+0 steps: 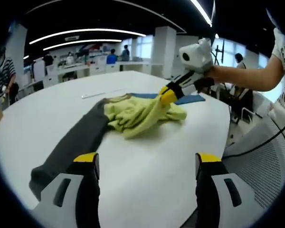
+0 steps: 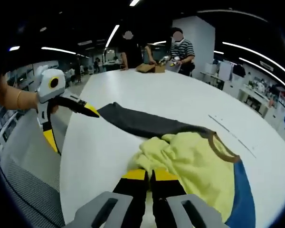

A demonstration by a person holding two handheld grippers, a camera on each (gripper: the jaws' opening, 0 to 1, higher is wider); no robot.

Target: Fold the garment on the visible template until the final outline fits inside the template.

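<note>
Both grippers work over a large white round surface (image 1: 147,156). Seen in its own view, the left gripper (image 1: 147,166) has its yellow-tipped black jaws spread wide apart, holding nothing; the grey sleeve end of the garment lies just beside its left jaw, though whether they touch cannot be told. In the right gripper view the same left gripper (image 2: 71,118) comes in from the left, held by a hand, its jaws open, one yellow tip near the far end of the dark sleeve.

From its own view, the right gripper (image 2: 151,175) has its jaws pressed together, pinching a bunched fold of the pale yellow and dark grey long-sleeved garment (image 2: 190,161). In the left gripper view this right gripper (image 1: 167,96) reaches down from the right in a person's hand (image 1: 216,73), its yellow tips closed on the crumpled yellow cloth.

The garment (image 1: 128,116) lies in a heap near the middle of the surface, with one dark grey sleeve stretched out flat away from the heap. Its neckline has a brown trim. A flat blue template sheet (image 2: 240,199) lies under and beyond the yellow part, its edge showing past the cloth (image 1: 190,99).

People stand at the far side of the surface.
</note>
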